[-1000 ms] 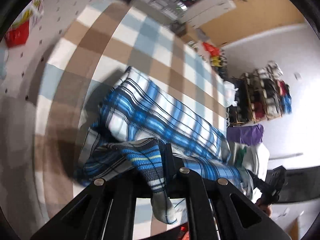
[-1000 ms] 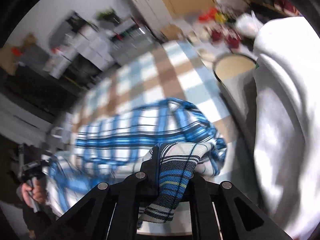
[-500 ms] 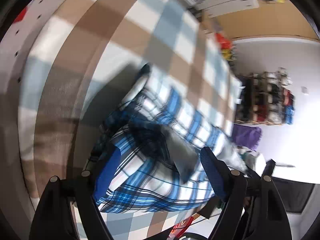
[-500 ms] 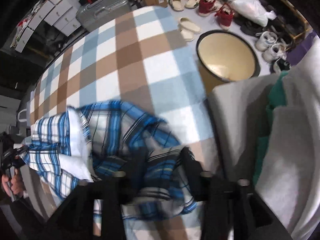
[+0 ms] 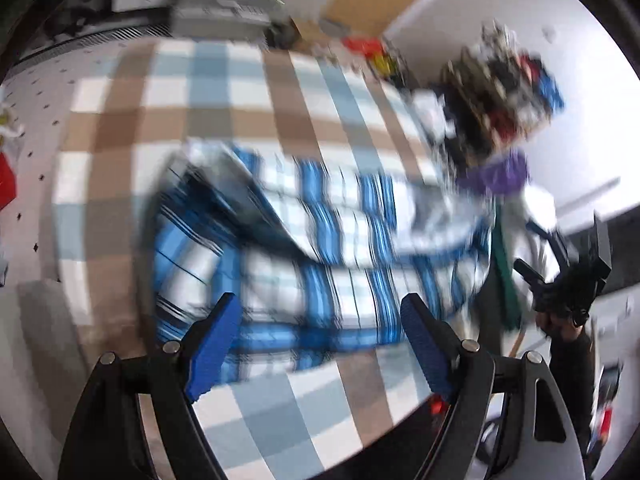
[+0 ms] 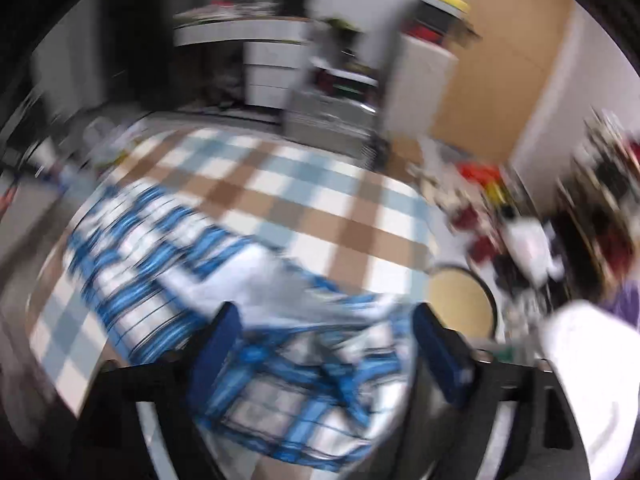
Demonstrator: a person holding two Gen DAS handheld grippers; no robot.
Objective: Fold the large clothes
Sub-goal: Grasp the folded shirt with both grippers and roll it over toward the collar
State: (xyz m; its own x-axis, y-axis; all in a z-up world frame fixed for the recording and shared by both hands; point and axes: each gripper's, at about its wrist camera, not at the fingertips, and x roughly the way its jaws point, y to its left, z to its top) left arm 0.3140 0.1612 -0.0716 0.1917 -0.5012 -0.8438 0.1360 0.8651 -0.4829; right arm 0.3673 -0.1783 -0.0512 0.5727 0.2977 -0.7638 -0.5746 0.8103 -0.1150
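A blue and white plaid shirt (image 5: 320, 248) lies folded over itself on a table with a brown, blue and white checked cloth (image 5: 224, 92). My left gripper (image 5: 320, 344) is open and empty, just above the shirt's near edge. In the right wrist view the same shirt (image 6: 168, 264) stretches left across the table, and my right gripper (image 6: 324, 356) is open and empty over its rumpled near end. Both views are blurred by motion. The right gripper also shows at the far right of the left wrist view (image 5: 572, 280).
A pile of white and green clothes (image 6: 592, 376) sits at the right. A round tan stool (image 6: 460, 304) stands beside the table. Shoes and a cluttered rack (image 5: 508, 96) lie beyond the table's right edge; drawers and a suitcase (image 6: 332, 116) stand behind.
Both grippers were shut on the shirt's fabric one second ago. They have opened and let it drop folded onto the table, and both have pulled back.
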